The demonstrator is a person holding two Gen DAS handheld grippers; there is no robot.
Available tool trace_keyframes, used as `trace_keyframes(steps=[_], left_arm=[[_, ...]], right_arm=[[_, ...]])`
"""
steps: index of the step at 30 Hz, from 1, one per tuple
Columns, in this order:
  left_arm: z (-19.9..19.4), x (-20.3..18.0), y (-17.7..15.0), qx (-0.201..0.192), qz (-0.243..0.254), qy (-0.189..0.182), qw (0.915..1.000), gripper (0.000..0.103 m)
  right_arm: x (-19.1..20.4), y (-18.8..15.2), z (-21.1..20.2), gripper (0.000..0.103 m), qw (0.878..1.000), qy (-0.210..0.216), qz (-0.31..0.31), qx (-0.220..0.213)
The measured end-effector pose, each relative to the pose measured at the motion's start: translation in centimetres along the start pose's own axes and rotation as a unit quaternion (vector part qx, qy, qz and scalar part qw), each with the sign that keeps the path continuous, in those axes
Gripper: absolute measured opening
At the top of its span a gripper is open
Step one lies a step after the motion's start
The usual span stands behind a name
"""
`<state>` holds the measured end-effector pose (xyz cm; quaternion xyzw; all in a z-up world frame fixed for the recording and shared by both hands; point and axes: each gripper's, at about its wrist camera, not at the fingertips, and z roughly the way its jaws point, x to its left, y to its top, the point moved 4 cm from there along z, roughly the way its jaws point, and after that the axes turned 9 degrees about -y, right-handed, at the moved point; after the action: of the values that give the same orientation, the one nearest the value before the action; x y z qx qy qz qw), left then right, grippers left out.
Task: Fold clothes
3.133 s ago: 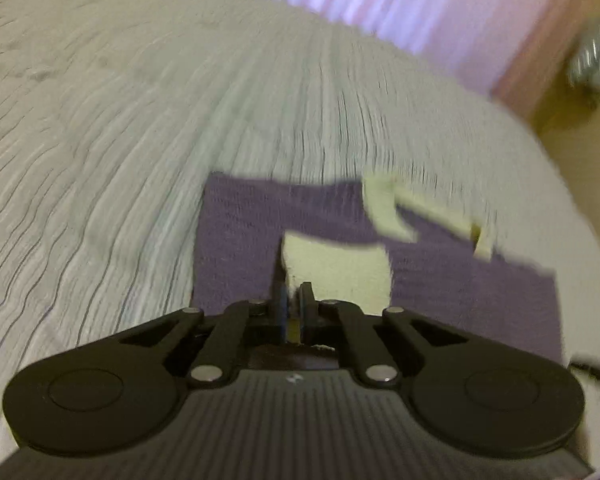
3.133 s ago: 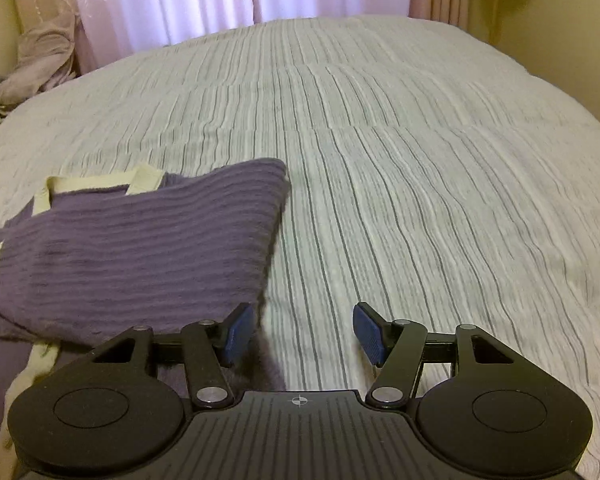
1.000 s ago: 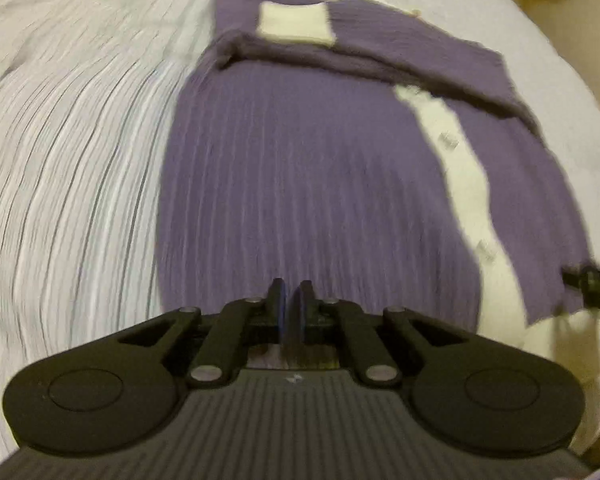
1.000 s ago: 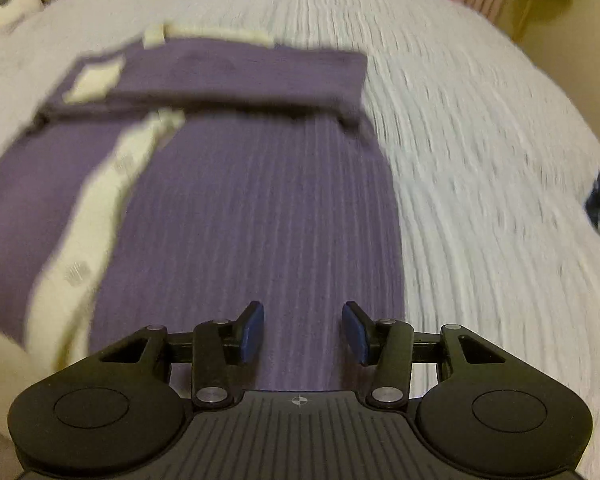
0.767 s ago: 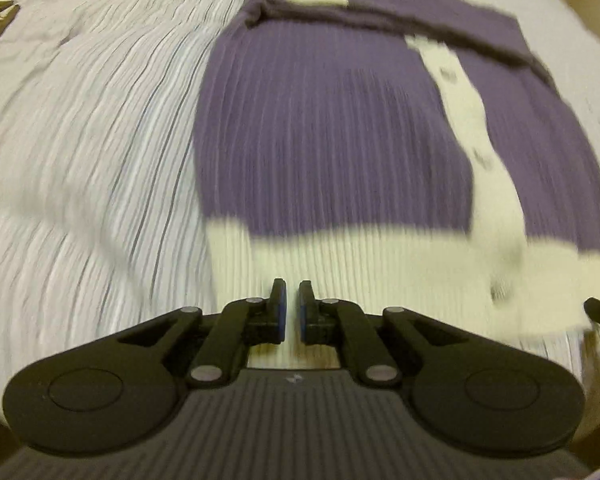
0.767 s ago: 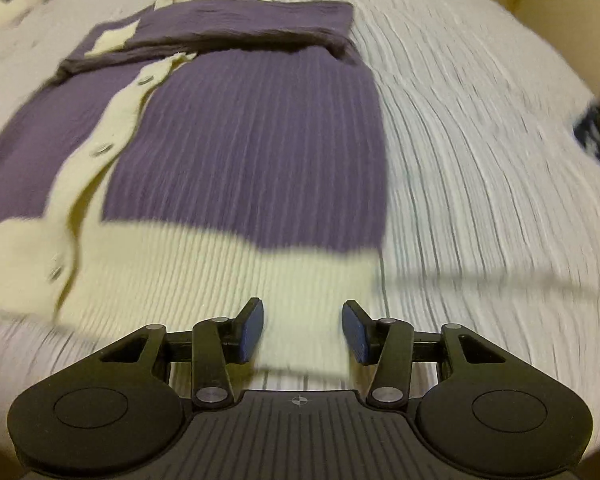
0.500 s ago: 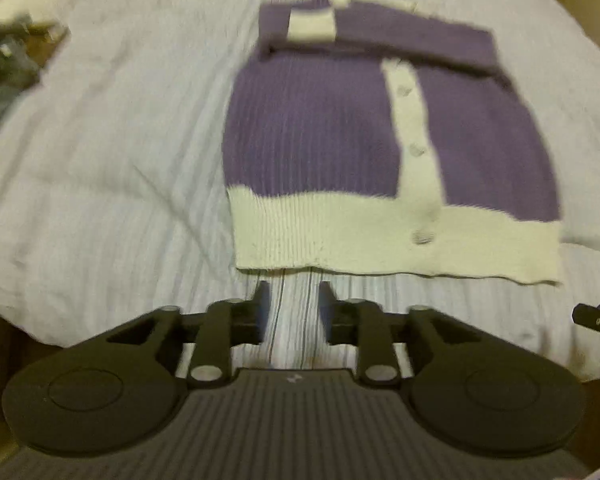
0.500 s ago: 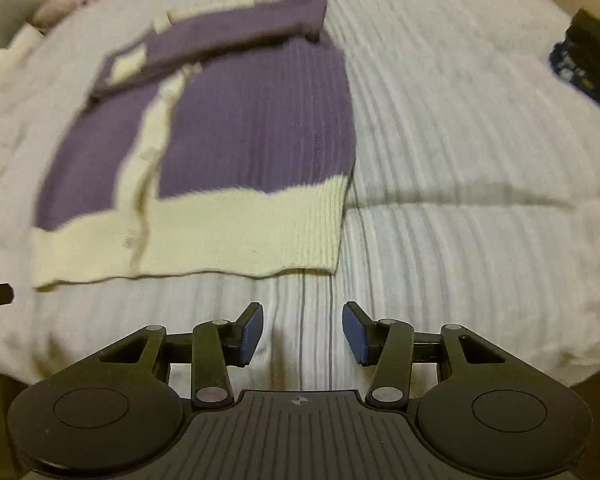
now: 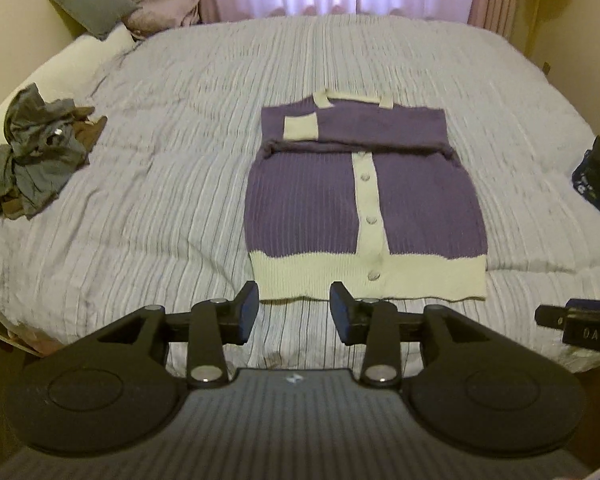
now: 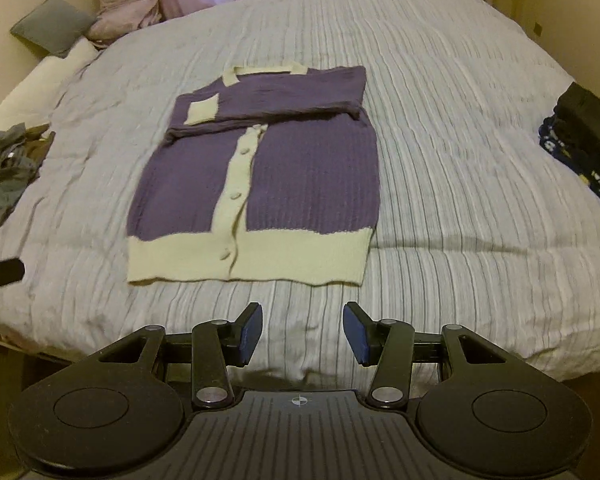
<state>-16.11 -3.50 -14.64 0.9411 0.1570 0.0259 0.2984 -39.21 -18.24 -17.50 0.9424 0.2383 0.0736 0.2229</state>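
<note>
The purple cardigan (image 9: 364,208) lies flat on the bed (image 9: 160,184), running straight away from me, its cream bottom edge just ahead of my left hand-held gripper (image 9: 294,312) and right hand-held gripper (image 10: 302,334), both open and empty.

bedspread (image 9: 172,200) bare around cardigan (image 9: 312,200) | crumpled clothes (image 9: 32,168) far left | dark pile (image 10: 588,140) right

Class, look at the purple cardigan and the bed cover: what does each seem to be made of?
Purple cardigan: probably soft knitted yarn, matte; vertical ribs and cream ribbed hem show it. Bed cover: seemingly thin woven fabric, crinkled in fine stripes; the fibre cannot be told.
</note>
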Motion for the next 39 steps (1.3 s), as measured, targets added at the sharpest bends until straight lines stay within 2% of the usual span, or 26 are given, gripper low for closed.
trace_keyframes(steps=[4, 7, 26, 39], left_arm=[[-2.5, -0.3, 0.3, -0.017, 0.002, -0.005, 0.9998, 0.037], [-3.1, -0.4, 0.2, -0.023, 0.001, -0.008, 0.9997, 0.038], [-6.1, -1.6, -0.7, -0.053, -0.007, -0.022, 0.9983, 0.043], [-2.3, -1.9, 0.7, -0.035, 0.003, -0.035, 0.9988, 0.045]], right_arm=[[0.4, -0.4, -1.4, 0.051, 1.0, 0.002, 0.004, -0.004], [0.6, -0.6, -2.4, 0.075, 1.0, 0.001, 0.01, -0.011], [0.2, -2.1, -5.4, 0.075, 0.999, -0.004, -0.005, -0.031], [-0.4, -0.5, -3.6, 0.075, 0.999, -0.011, 0.006, -0.031]])
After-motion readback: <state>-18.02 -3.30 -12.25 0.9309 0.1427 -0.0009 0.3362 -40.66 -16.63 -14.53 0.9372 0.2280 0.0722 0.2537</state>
